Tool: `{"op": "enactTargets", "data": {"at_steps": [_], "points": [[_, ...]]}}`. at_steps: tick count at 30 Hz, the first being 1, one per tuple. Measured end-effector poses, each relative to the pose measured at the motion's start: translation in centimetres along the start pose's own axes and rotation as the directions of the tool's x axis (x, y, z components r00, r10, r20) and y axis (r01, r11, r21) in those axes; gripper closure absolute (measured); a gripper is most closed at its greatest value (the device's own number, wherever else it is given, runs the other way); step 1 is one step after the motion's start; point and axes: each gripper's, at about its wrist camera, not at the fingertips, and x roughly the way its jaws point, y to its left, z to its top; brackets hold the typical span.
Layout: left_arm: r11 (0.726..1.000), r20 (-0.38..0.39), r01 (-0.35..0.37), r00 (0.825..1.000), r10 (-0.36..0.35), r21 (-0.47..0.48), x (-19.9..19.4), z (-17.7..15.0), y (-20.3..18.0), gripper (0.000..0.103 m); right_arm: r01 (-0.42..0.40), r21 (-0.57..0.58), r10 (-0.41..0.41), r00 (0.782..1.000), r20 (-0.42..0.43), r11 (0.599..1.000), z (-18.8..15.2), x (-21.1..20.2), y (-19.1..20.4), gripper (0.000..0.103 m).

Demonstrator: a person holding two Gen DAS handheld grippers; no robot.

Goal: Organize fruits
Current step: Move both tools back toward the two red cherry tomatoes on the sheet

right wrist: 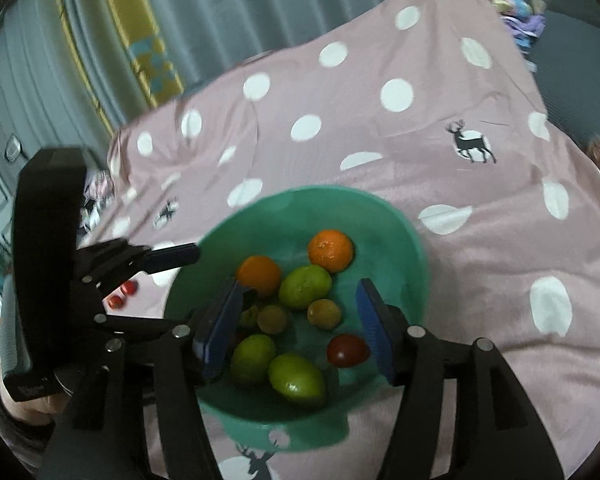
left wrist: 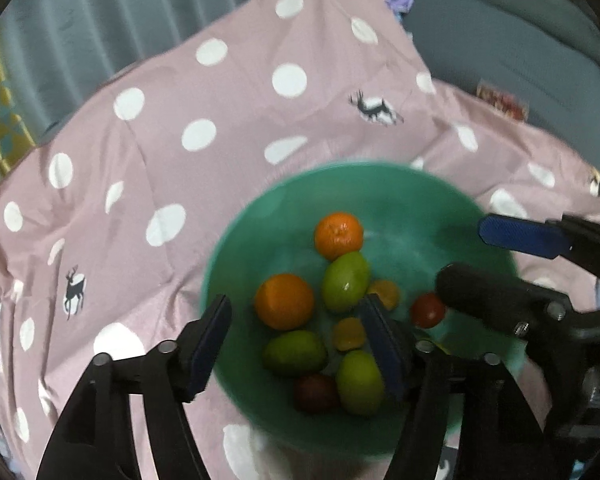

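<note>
Step, judged: picking fruit from bowl [right wrist: 412, 240]; next needs one gripper lowered onto a single piece.
R gripper [right wrist: 300, 328]: fingers spread, empty, over limes [right wrist: 296, 374] & tomato [right wrist: 347, 350].
L gripper [left wrist: 296, 344]: spread, empty, straddling near rim.
Far: oranges [right wrist: 331, 250], cloth [right wrist: 480, 184].

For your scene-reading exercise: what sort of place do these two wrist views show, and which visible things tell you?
Probably a home living room or bedroom: a pink polka-dot deer-print cloth spread under a green fruit bowl, pleated grey curtains behind, and grey sofa-like cushions beside it.
</note>
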Motion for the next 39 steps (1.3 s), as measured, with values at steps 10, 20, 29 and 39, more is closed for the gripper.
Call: {"op": "enactTargets", "data": {"at_steps": [10, 20, 29, 39], "points": [[0.993, 0.119, -0.054, 0.991, 0.066, -0.102, -6.0, -2.6, 1.7, 0.025, -0.037, 0.012, 0.036, 0.998, 0.05, 0.999, -1.5, -3.8, 1.1, 0.035], [0.974, 0.131, -0.088, 0.984, 0.118, -0.211, -9.5, -6.6, 4.7, 0.007, -0.104, -0.1, 0.105, 0.994, 0.0, 0.989, -2.8, -4.2, 5.9, 0.031], [0.938, 0.079, -0.127, 0.984, 0.16, -0.322, -10.7, -12.4, 9.7, 0.006, -0.132, -0.167, 0.121, 0.99, -0.077, 0.977, -3.6, -2.5, 9.6, 0.021], [0.826, 0.014, -0.132, 0.986, 0.167, -0.548, -10.9, -21.1, 17.5, 0.006, -0.193, -0.229, 0.15, 0.97, -0.193, 0.954, -5.3, 0.0, 13.3, 0.018]]}}
